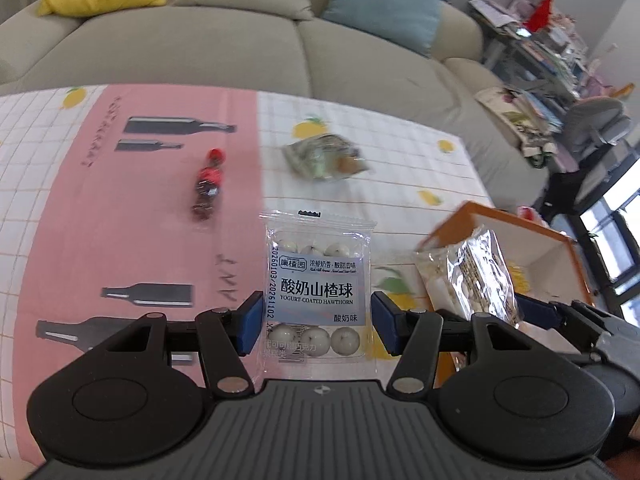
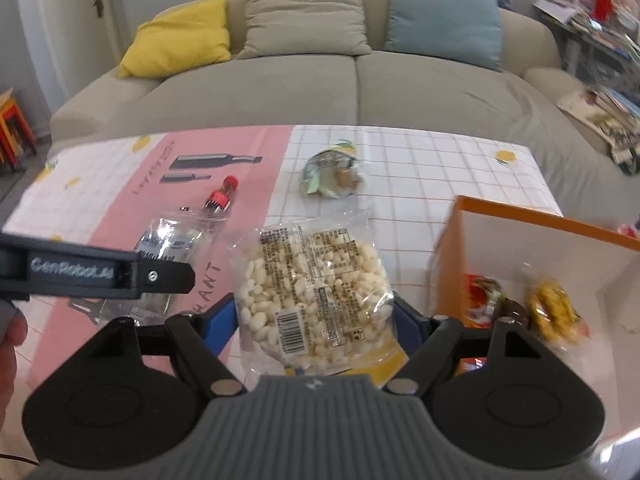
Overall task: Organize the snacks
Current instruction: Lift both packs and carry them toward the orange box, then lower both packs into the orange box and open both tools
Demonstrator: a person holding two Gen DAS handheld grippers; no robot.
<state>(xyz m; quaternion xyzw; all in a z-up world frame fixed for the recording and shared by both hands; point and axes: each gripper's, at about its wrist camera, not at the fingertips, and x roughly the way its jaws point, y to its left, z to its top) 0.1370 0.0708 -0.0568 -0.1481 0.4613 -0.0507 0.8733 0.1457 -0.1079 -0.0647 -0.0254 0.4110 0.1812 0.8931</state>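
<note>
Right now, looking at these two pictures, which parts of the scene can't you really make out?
- Orange box, right view: its near contents sit behind the right gripper; the picture's edge cuts its far side.
- Green packet, left view: blurred, label unreadable.
- Small bottle, left view: blurred, label unreadable.
- Hawthorn packet, left view: bottom edge hidden behind the left gripper.
- Puffed rice packet, right view: print too small to read.

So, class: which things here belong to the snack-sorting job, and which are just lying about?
Job:
- yogurt hawthorn packet, in left gripper
- puffed rice packet, in right gripper
- orange box
- red-capped snack
- green packet

Lying about:
- cushions
- sofa
- books
</note>
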